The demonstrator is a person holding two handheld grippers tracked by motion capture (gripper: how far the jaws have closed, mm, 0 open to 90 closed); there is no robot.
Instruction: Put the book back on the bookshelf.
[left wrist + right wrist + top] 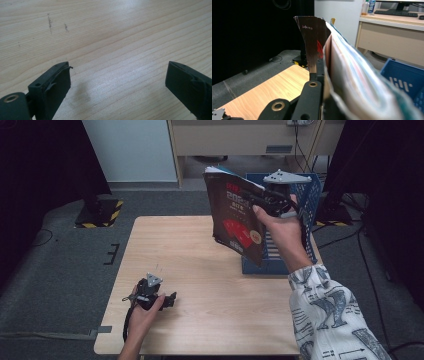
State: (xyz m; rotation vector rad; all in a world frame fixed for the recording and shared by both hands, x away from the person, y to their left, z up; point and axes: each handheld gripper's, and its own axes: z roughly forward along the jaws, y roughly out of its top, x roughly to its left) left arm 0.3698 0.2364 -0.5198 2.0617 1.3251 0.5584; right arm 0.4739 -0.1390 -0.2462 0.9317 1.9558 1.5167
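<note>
A dark paperback book (234, 215) with red print on its cover hangs upright in the air above the table's far right part, next to the blue basket (310, 195). My right gripper (265, 200) is shut on the book's edge. In the right gripper view the book (352, 75) bulges between the jaws, its cover bent up at the left. My left gripper (172, 299) rests low on the table near the front left. Its jaws stand open over bare wood, fingers (53, 85) wide apart with nothing between them.
The wooden table (190, 260) carries the blue slatted basket at its far right edge. Dark curtains flank both sides. A pale desk (240, 140) and a stand base with yellow-black stripes (97, 212) are on the floor beyond.
</note>
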